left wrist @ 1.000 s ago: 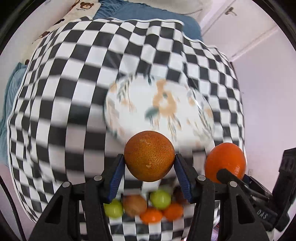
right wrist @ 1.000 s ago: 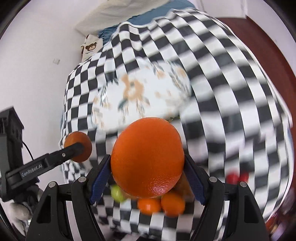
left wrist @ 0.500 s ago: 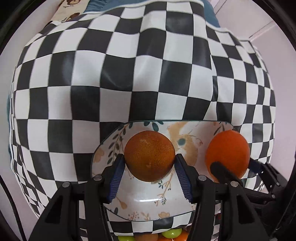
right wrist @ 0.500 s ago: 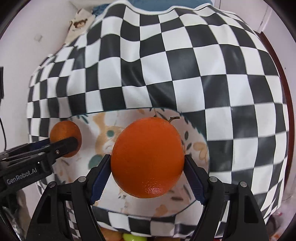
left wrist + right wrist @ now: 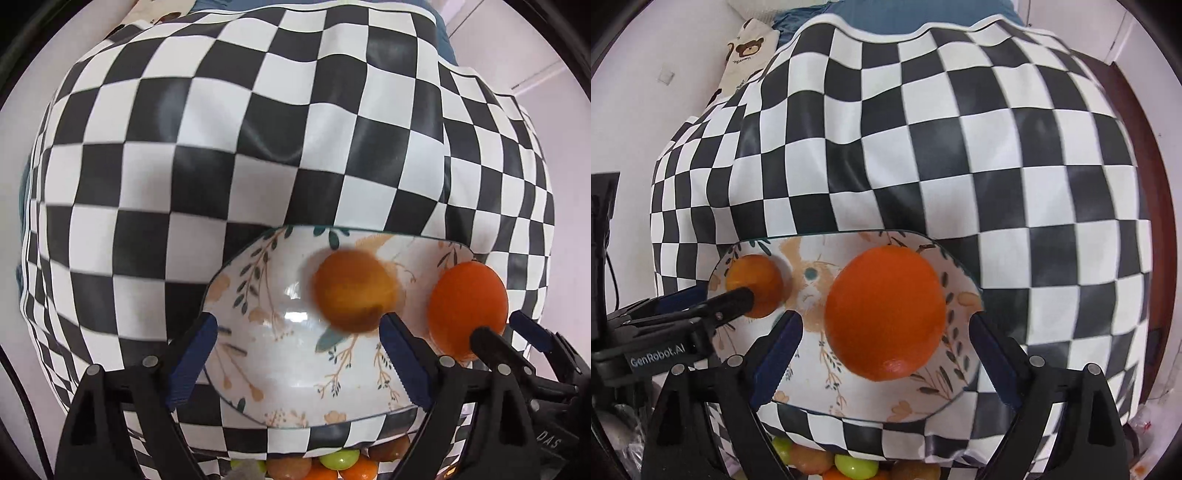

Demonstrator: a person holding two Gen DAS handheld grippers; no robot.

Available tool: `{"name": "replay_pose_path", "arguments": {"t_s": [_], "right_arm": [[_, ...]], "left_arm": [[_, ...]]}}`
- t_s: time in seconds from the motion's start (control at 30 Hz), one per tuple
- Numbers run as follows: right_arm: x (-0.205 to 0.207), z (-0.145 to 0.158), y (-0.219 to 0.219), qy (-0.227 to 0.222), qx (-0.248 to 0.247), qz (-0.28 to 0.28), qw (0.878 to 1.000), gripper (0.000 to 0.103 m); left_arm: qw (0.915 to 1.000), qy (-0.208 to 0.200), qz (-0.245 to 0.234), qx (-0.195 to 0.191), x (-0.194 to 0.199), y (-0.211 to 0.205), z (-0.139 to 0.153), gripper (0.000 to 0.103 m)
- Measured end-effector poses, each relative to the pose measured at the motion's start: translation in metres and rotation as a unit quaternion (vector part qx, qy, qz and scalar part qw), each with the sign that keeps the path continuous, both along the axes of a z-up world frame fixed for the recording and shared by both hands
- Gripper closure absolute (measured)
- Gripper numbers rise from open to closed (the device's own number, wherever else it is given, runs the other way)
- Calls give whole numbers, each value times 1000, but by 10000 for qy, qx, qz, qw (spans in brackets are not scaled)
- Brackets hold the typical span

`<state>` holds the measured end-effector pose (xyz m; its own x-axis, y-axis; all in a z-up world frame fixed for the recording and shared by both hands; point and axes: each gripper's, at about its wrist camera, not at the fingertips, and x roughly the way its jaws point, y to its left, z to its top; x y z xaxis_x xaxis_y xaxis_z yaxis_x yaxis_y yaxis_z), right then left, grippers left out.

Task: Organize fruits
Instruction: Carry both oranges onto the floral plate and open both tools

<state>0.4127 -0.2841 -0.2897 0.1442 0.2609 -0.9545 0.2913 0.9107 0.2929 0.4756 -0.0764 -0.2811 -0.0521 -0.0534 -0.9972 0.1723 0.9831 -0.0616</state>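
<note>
Left tongs (image 5: 295,354): spread wide, holding nothing. Dull orange (image 5: 354,290): blurred, loose over floral plate (image 5: 280,391), near right pad. Right tongs (image 5: 884,349): spread wide, pads clear of bright orange (image 5: 884,314), which sits over same plate (image 5: 923,402). Plate: on checkered cloth (image 5: 236,147) over counter. Small fruits (image 5: 849,467), green and orange: heaped at near edge, below plate.

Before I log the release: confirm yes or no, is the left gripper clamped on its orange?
No: the left gripper stands open, both pads clear of the blurred brownish orange over the floral plate.
</note>
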Motion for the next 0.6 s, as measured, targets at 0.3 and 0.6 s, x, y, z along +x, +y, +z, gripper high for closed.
{"name": "replay_pose_path", "arguments": {"t_s": [0.3, 0.6], "right_arm": [[-55, 20, -4, -101, -352, 3, 9993, 9], [-107, 63, 35, -449, -833, 21, 9955, 9]], "left_arm": [[9978, -600, -90, 257, -60, 20, 19, 13], [9896, -1359, -173, 430, -114, 44, 71, 13]]}}
